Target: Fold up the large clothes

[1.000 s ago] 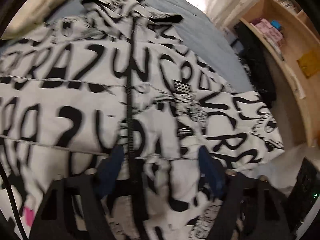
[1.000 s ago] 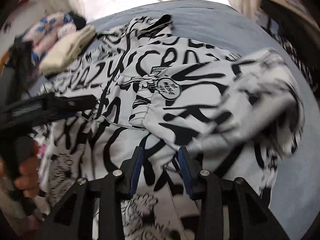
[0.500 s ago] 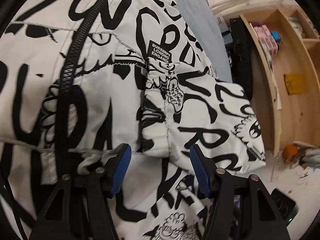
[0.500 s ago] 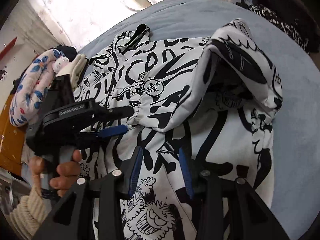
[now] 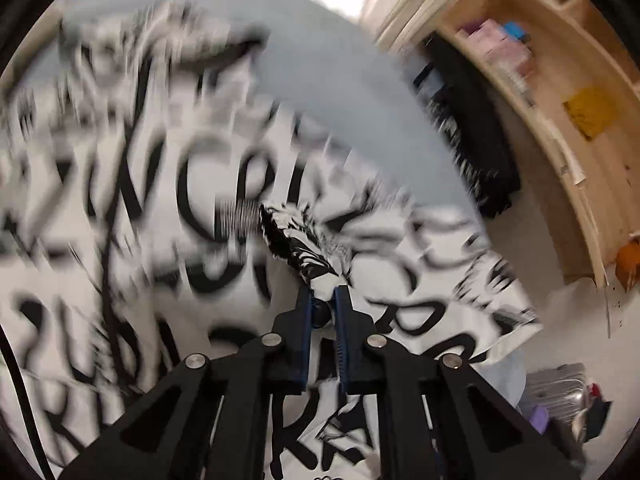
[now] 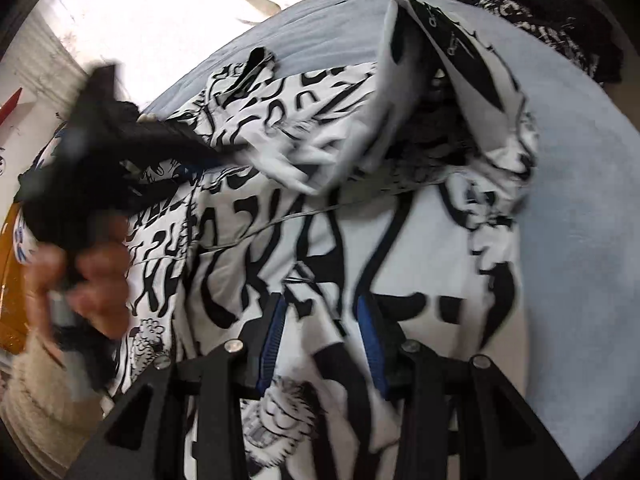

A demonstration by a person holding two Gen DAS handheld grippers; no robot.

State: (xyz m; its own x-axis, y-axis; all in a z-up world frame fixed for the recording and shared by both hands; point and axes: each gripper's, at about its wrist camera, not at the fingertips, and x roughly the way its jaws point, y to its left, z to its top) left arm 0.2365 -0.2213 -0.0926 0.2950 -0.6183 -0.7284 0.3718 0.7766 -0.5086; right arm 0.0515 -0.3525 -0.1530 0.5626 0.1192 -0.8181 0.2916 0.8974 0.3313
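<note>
A large white jacket with black graffiti lettering (image 5: pixel 168 208) lies spread on a grey-blue bed (image 5: pixel 332 92); it also shows in the right wrist view (image 6: pixel 320 240). My left gripper (image 5: pixel 322 294) is shut on the cuff of the folded sleeve (image 5: pixel 296 236) and lifts it off the jacket body. In the right wrist view the left gripper (image 6: pixel 236 148) pulls the sleeve (image 6: pixel 400 92) up and leftward. My right gripper (image 6: pixel 320 312) is open, hovering low over the jacket's lower front, holding nothing.
A wooden shelf unit (image 5: pixel 560 92) with boxes stands right of the bed, dark clothes (image 5: pixel 468 128) piled at its foot. Bags lie on the floor (image 5: pixel 568 396). A bright curtained window (image 6: pixel 160 12) is behind the bed. The bed's right side (image 6: pixel 580 200) is bare sheet.
My left gripper has closed on the sleeve cuff and lifted it, moving fast. The right gripper stayed open and moved a little closer to the jacket.
</note>
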